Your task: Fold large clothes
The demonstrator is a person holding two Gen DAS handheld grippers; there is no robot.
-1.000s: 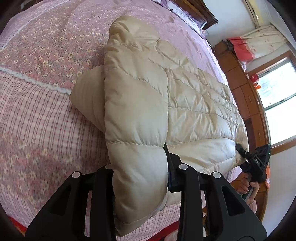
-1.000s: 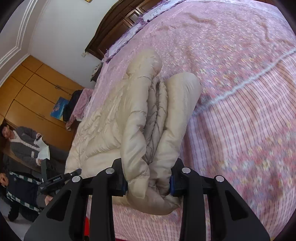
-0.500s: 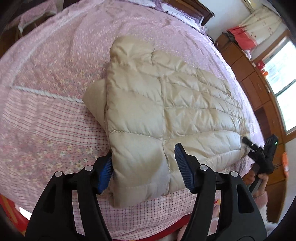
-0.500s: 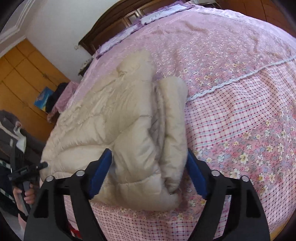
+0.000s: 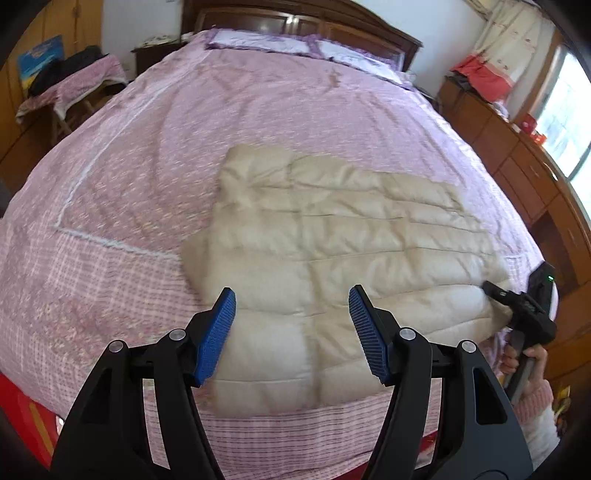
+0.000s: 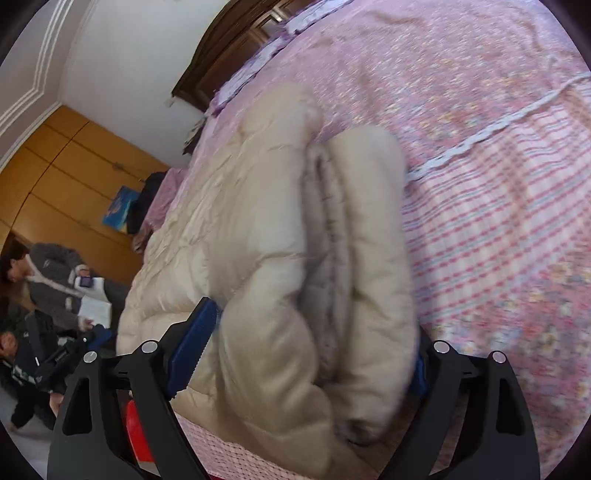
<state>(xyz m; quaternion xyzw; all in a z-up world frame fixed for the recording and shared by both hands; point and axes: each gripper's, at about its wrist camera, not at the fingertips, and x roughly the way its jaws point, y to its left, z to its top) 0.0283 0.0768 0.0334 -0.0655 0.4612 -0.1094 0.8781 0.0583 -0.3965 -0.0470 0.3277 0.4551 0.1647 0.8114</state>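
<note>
A cream quilted down jacket (image 5: pixel 332 236) lies folded along the front edge of the pink bed (image 5: pixel 258 103). My left gripper (image 5: pixel 291 332) is open and empty, raised above the jacket's left end. The right gripper (image 5: pixel 517 299) shows at that view's right edge, at the jacket's other end. In the right wrist view, the jacket's thick folded end (image 6: pixel 317 258) sits between the wide-spread jaws of my right gripper (image 6: pixel 306 354). The blue pads (image 6: pixel 192 339) stand apart from the fabric, so it is open.
A dark wooden headboard (image 5: pixel 303 22) and pillows stand at the far end. A wooden dresser (image 5: pixel 517 155) runs along the right. A cloth-covered stand (image 5: pixel 70 88) is at the left. Two people (image 6: pixel 33 280) sit by the wardrobe.
Both grippers have let go of the jacket and opened. The left gripper has pulled back and up. The jacket has dropped flat onto the bed.
</note>
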